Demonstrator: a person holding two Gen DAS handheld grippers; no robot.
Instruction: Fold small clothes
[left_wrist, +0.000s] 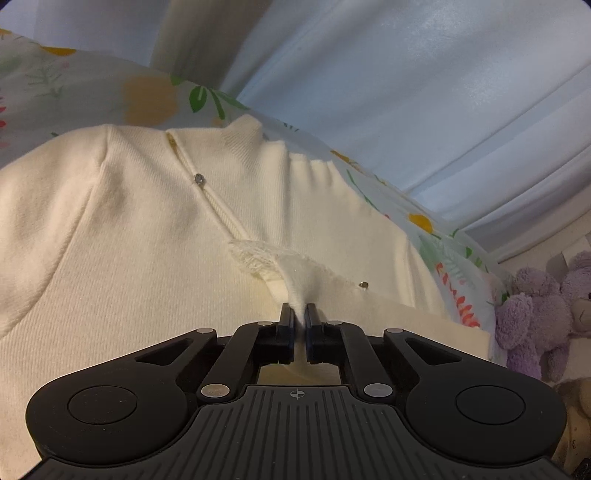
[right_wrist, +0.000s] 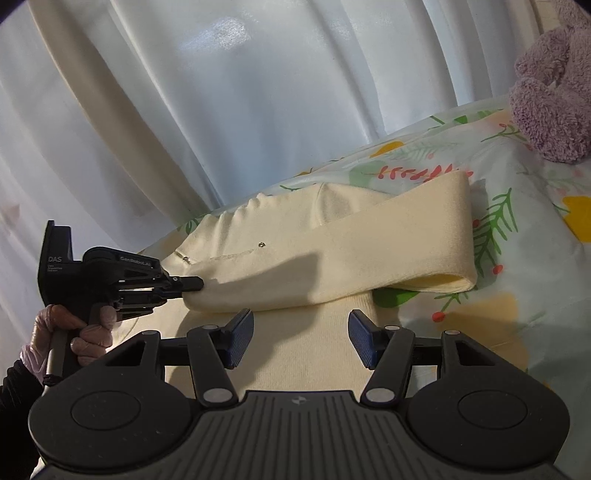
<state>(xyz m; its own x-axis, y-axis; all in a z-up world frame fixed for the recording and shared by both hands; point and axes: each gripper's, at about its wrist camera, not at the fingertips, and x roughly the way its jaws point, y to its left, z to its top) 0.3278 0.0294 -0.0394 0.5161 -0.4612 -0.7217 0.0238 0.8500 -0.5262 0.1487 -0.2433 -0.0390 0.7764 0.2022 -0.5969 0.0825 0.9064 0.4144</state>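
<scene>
A cream knit cardigan (left_wrist: 140, 229) with small metal buttons lies flat on a floral bedsheet (left_wrist: 147, 96). My left gripper (left_wrist: 299, 314) is shut on a pinch of the cardigan's fabric, which rises in a small peak between the pads. In the right wrist view the same left gripper (right_wrist: 195, 286) grips the end of a sleeve (right_wrist: 369, 251) folded across the cardigan's body. My right gripper (right_wrist: 301, 338) hovers just above the cardigan's lower part with its jaws apart and nothing between them.
White curtains (right_wrist: 229, 92) hang behind the bed. Purple plush toys (left_wrist: 535, 314) sit at the right, close to the cardigan; one plush toy (right_wrist: 554, 96) shows at the upper right of the right wrist view. A gloved hand (right_wrist: 74, 332) holds the left gripper's handle.
</scene>
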